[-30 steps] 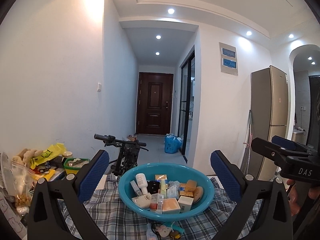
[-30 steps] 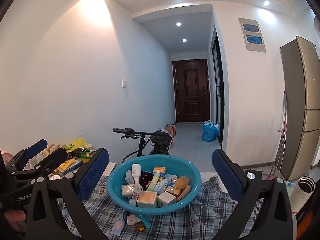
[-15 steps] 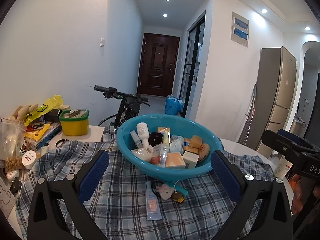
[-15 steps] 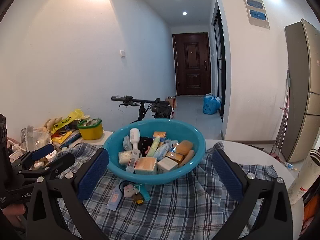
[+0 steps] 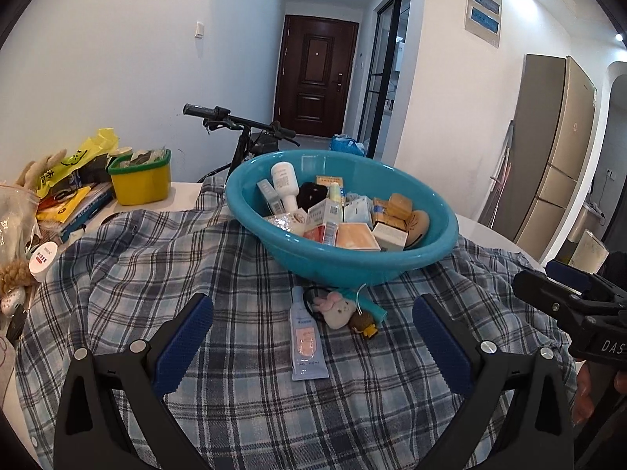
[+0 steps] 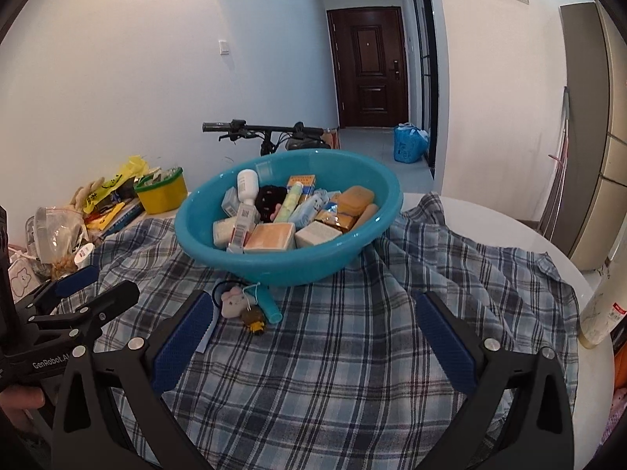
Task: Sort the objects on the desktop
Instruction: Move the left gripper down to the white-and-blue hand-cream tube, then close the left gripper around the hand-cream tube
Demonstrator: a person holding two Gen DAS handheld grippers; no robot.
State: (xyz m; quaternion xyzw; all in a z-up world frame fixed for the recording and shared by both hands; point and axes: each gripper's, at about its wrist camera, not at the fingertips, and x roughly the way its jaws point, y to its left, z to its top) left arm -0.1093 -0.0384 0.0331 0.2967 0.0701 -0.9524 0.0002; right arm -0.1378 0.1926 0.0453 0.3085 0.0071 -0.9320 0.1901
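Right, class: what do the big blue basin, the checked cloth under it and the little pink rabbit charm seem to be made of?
Blue basin: likely moulded plastic, glossy; light glints on its smooth rim.
Checked cloth: woven fabric, matte; it wrinkles and folds, probably a shirt.
Pink rabbit charm: soft plush, apparently; fuzzy, rounded surface, no shine.

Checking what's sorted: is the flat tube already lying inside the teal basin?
No, the tube lies on the plaid cloth in front of the basin.

Bright ceiling spots, fisheye-warped edges.
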